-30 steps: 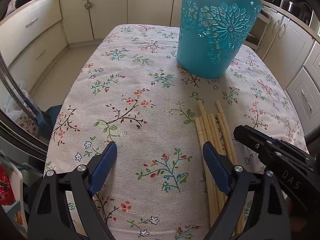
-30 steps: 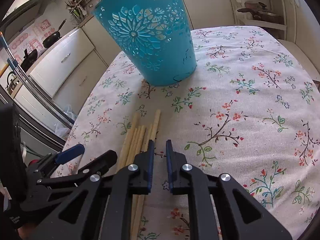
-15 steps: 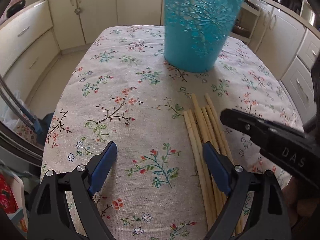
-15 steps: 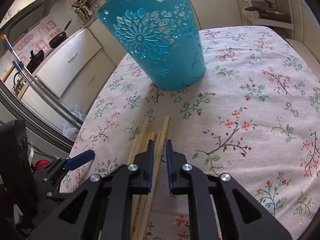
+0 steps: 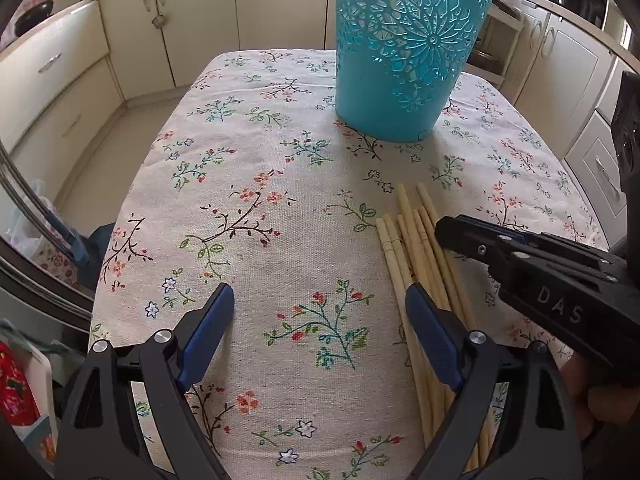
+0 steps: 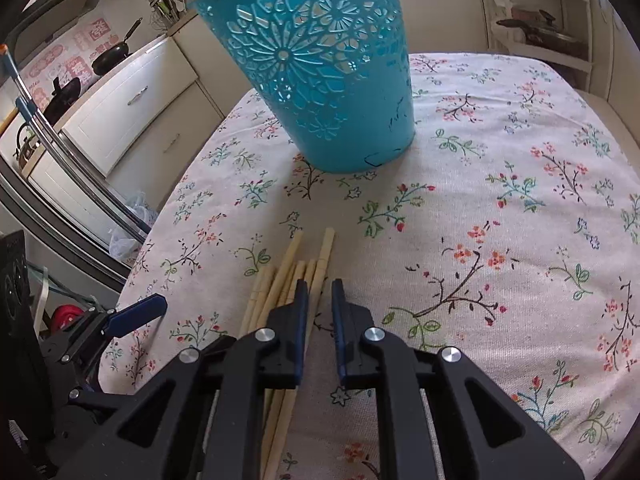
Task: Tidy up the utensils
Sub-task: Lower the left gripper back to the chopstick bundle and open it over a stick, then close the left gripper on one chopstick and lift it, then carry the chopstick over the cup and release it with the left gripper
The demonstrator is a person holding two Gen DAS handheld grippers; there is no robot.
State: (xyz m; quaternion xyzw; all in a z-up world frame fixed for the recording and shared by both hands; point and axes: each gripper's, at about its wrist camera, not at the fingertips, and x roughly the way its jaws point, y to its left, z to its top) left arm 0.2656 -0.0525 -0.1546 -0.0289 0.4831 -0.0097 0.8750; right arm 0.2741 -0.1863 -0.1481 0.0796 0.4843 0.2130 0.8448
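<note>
Several wooden chopsticks (image 5: 416, 256) lie in a loose bundle on the floral tablecloth (image 5: 256, 184), their far tips pointing toward the turquoise cut-out basket (image 5: 404, 52), which stands upright well beyond both tongs. The left gripper (image 5: 320, 312) is spread wide and holds nothing; the bundle runs under its right-hand finger, so most of the sticks lie outside its gap. The right gripper (image 6: 320, 300) is nearly closed, with only a narrow slot between the blue pads, and it grips nothing; the bundle (image 6: 288, 280) sits just to the left of that slot, with the outermost stick passing under the left pad. Judging by the layout, the step in hand is picking up chopsticks to drop into the basket. To do it well, the right tongs would need to open wider and shift left until the sticks sit squarely between the pads, then come low to the cloth before squeezing. Gripping near mid-length should keep them from fanning out. A pinch at this narrow setting would likely catch one stick or snag the fabric.
</note>
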